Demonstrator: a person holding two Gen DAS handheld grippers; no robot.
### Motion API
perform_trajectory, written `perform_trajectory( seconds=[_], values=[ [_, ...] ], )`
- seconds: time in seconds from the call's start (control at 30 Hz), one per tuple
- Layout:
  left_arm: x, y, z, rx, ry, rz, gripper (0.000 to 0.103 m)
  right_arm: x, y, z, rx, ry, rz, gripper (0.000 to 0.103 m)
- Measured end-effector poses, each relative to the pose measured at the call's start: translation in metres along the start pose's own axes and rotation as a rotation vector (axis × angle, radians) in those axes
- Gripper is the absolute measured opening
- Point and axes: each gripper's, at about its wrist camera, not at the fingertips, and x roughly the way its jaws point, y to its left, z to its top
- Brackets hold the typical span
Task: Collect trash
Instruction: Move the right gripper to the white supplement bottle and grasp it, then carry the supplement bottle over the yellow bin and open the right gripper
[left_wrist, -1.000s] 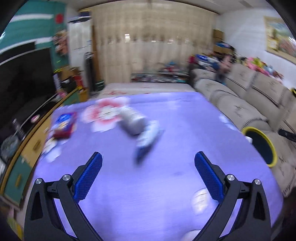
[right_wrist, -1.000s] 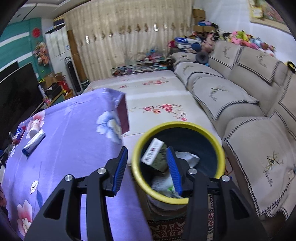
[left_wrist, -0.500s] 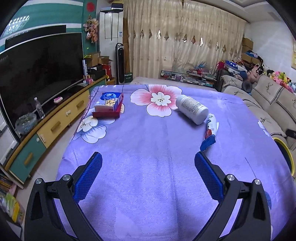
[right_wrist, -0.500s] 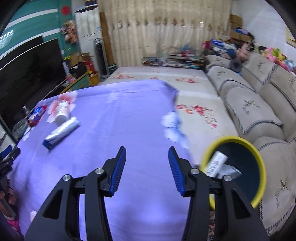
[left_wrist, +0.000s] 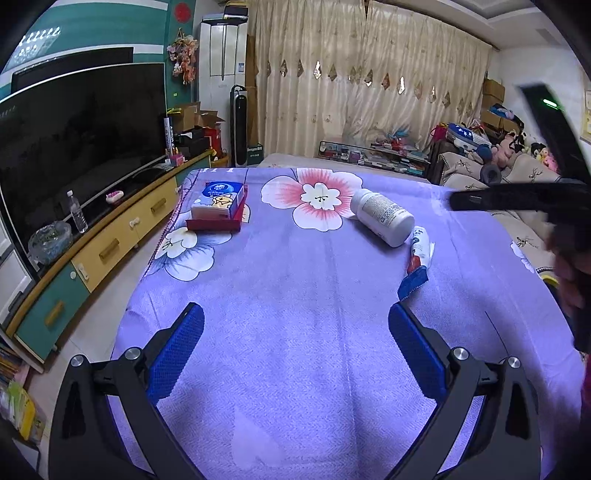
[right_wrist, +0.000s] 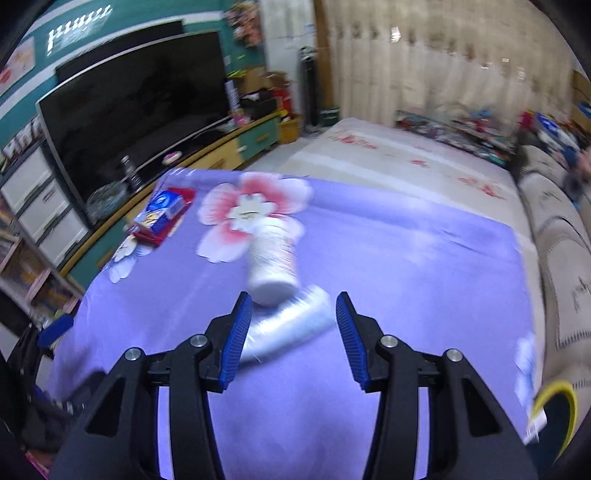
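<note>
A white pill bottle (left_wrist: 382, 216) lies on its side on the purple flowered tablecloth (left_wrist: 295, 314). A squeezed tube (left_wrist: 417, 260) lies just beside it. My left gripper (left_wrist: 295, 347) is open and empty, low over the near part of the table. My right gripper (right_wrist: 294, 325) is open and empty, with the tube (right_wrist: 284, 328) lying between its fingertips and the bottle (right_wrist: 271, 262) just beyond. The right gripper's body shows as a dark blur at the right of the left wrist view (left_wrist: 546, 199). The yellow-rimmed bin (right_wrist: 556, 413) is at the lower right.
A blue tissue pack on a red box (left_wrist: 219, 206) sits at the table's far left. A TV and low cabinet (left_wrist: 74, 147) run along the left. A beige sofa (right_wrist: 561, 236) lines the right side.
My right gripper has swung left from the bin across the table and now frames the tube. My left gripper turned left, then held nearly still over the table.
</note>
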Motion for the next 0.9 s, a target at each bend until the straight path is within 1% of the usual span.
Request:
perform_trajectory(
  seconds=[0.1, 0.2, 0.37, 0.53, 0.67, 0.73, 0.9],
  values=[
    [0.0, -0.002, 0.0, 0.004, 0.002, -0.001, 0.098, 0.033, 0.011, 0.016, -0.028, 0.04, 0.001, 0.046],
    [0.001, -0.006, -0.001, 0.017, 0.005, -0.002, 0.098, 0.063, 0.012, 0.026, -0.019, 0.085, 0.006, 0.046],
    [0.003, -0.009, -0.002, 0.023, 0.015, -0.017, 0.098, 0.094, 0.012, 0.031, -0.017, 0.129, -0.006, 0.046],
    [0.003, -0.007, -0.002, 0.015, 0.017, -0.029, 0.098, 0.115, 0.017, 0.035, -0.018, 0.156, -0.017, 0.046],
    [0.004, -0.006, -0.002, 0.005, 0.022, -0.034, 0.098, 0.119, 0.02, 0.035, -0.02, 0.154, -0.019, 0.045],
    [0.004, -0.006, -0.002, 0.005, 0.024, -0.035, 0.098, 0.112, 0.02, 0.034, -0.012, 0.137, -0.007, 0.045],
    [0.006, -0.007, -0.002, 0.011, 0.031, -0.038, 0.098, 0.073, 0.015, 0.026, 0.011, 0.075, 0.027, 0.045]
  ],
)
